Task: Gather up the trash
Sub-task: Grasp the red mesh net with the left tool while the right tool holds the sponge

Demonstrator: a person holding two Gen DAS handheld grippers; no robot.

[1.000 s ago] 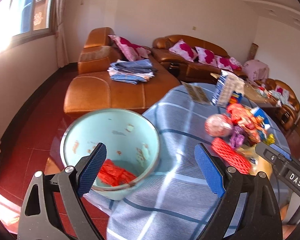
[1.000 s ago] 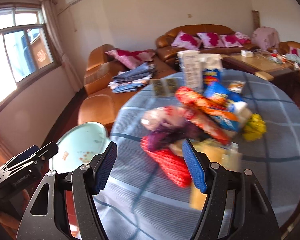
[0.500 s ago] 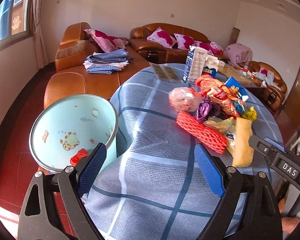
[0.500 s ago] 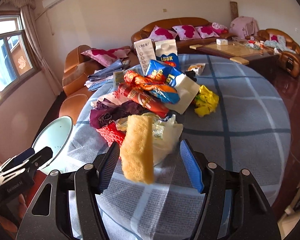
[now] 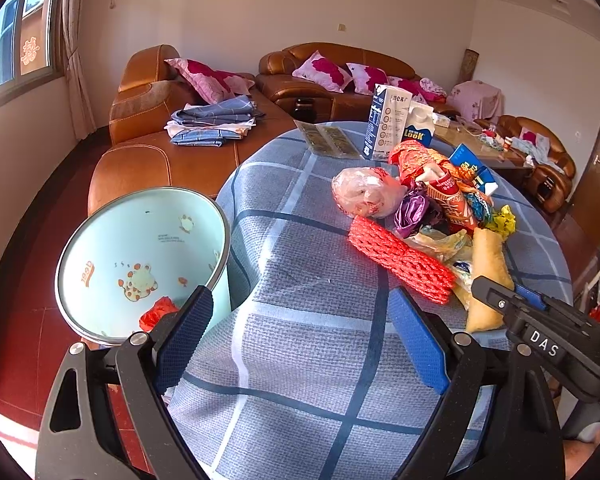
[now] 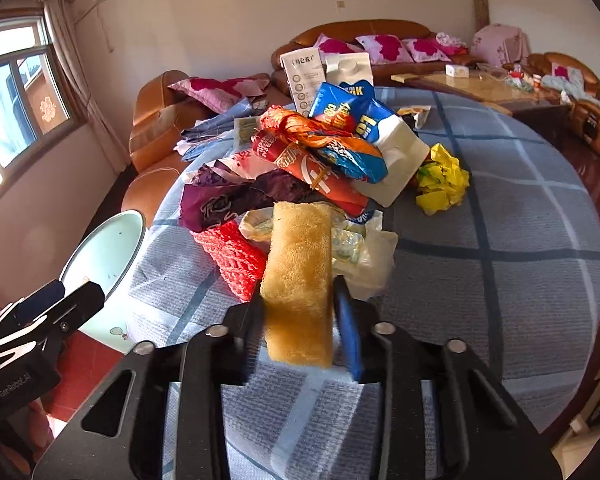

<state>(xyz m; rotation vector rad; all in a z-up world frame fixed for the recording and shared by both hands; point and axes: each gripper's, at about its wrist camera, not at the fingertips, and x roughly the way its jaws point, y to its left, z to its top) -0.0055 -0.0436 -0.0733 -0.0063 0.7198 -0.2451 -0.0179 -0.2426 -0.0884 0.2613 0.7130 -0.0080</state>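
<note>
Right wrist view shows my right gripper [image 6: 300,300] has just been closing on the yellow sponge [image 6: 298,280], whose long axis runs straight ahead between the pads, which now press its sides. My left gripper [image 5: 300,332] hangs wide apart over bare tablecloth [image 5: 300,360], with the trash bin [image 5: 100,264] just to its left

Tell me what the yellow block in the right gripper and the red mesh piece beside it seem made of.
Yellow block: probably sponge, with a matte, porous, fuzzy face. Red mesh piece: likely foam netting, with an open, puffy lattice. Right gripper has just closed on the block.
</note>
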